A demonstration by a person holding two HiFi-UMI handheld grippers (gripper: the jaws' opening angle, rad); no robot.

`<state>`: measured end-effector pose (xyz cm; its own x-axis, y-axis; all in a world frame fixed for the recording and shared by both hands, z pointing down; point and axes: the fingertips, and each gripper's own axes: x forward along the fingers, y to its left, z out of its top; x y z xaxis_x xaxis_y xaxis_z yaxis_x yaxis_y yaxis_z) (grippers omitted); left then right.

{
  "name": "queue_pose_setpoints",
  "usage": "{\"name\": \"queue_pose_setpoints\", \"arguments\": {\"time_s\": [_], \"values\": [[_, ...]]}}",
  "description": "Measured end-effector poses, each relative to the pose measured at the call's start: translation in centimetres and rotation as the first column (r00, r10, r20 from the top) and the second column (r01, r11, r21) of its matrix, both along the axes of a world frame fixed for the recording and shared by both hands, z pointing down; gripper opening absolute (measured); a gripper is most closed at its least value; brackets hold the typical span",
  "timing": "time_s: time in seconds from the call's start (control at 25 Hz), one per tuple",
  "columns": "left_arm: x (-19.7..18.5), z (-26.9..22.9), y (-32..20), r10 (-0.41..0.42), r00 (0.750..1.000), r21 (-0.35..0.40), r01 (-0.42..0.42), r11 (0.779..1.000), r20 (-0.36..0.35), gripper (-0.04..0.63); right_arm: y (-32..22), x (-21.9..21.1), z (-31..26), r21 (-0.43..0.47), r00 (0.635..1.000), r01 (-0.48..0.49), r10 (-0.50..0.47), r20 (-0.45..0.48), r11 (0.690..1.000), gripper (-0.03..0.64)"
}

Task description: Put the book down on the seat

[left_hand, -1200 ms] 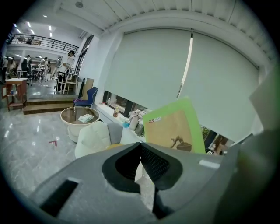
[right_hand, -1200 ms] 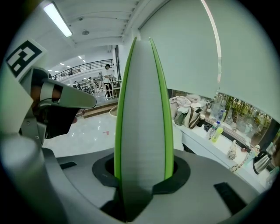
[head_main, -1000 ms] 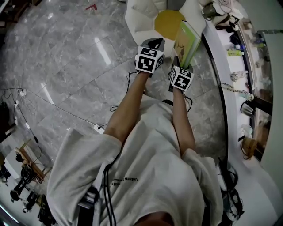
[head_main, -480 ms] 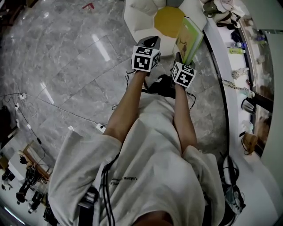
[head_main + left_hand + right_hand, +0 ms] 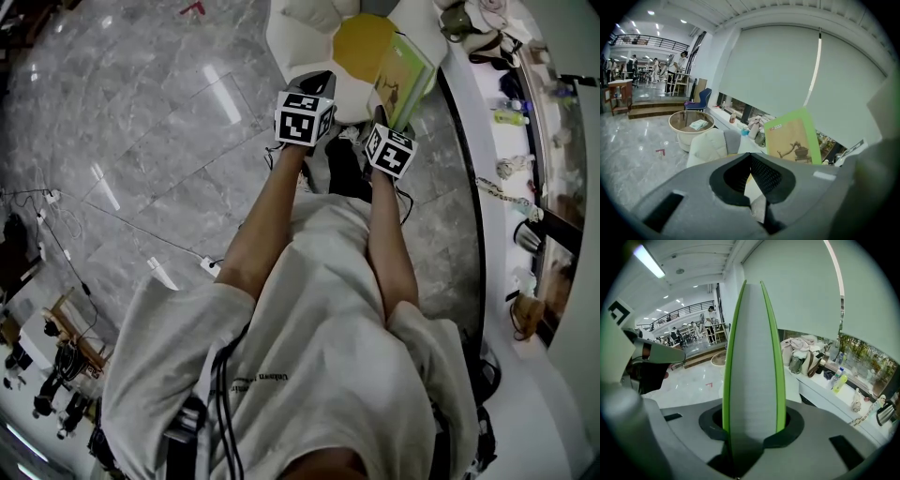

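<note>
A thin green-covered book [image 5: 405, 78] stands upright in my right gripper [image 5: 379, 120], whose jaws are shut on its lower edge. The right gripper view shows the book [image 5: 752, 366] edge-on, white pages between green covers, rising from the jaws. It hangs beside the yellow round cushion [image 5: 361, 42] of the white padded seat [image 5: 298, 37]. My left gripper [image 5: 319, 82] is just left of it, level with the seat's front, shut and holding nothing. In the left gripper view the book's cover [image 5: 792, 138] faces me beyond the closed tips [image 5: 750, 157], with the seat [image 5: 710, 145] behind.
A long white counter [image 5: 469, 141] runs along the right, carrying bottles, bags and cups. Cables and a power strip [image 5: 161, 273] lie on the grey marble floor to the left. A low round glass table [image 5: 691, 123] stands beyond the seat.
Both grippers and the book have moved forward, closer to the seat. The book still stands upright in the right gripper.
</note>
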<state>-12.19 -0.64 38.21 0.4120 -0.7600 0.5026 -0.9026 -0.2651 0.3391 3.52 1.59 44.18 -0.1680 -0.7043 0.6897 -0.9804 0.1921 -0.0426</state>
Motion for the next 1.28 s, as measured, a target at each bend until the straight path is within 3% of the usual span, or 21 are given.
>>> {"name": "queue_pose_setpoints", "arguments": {"time_s": [0.2, 0.6, 0.76, 0.96, 1.28], "values": [[-0.1, -0.4, -4.4, -0.006, 0.999, -0.001, 0.006, 1.0, 0.035, 0.009, -4.1, 0.0, 0.7, -0.021, 1.0, 0.023, -0.023, 0.011, 1.0, 0.133], [4.3, -0.8, -13.0, 0.019, 0.995, -0.01, -0.018, 1.0, 0.099, 0.009, -12.2, 3.0, 2.1, -0.068, 0.998, 0.047, -0.044, 0.043, 0.997, 0.134], [5.2, -1.7, -16.3, -0.001, 0.992, 0.022, -0.001, 1.0, 0.124, 0.009, -15.9, 3.9, 1.9, -0.067, 0.997, 0.054, -0.049, 0.067, 0.996, 0.135], [5.8, -3.1, -18.6, -0.048, 0.983, 0.073, 0.036, 0.997, 0.175, 0.009, -18.9, 4.4, 1.8, -0.058, 0.992, 0.091, -0.085, 0.096, 0.994, 0.133], [6.4, -1.6, -19.7, -0.007, 0.965, 0.019, 0.002, 1.0, 0.263, 0.009, -21.3, 3.7, 3.3, -0.09, 0.983, 0.066, -0.05, 0.175, 0.994, 0.134]]}}
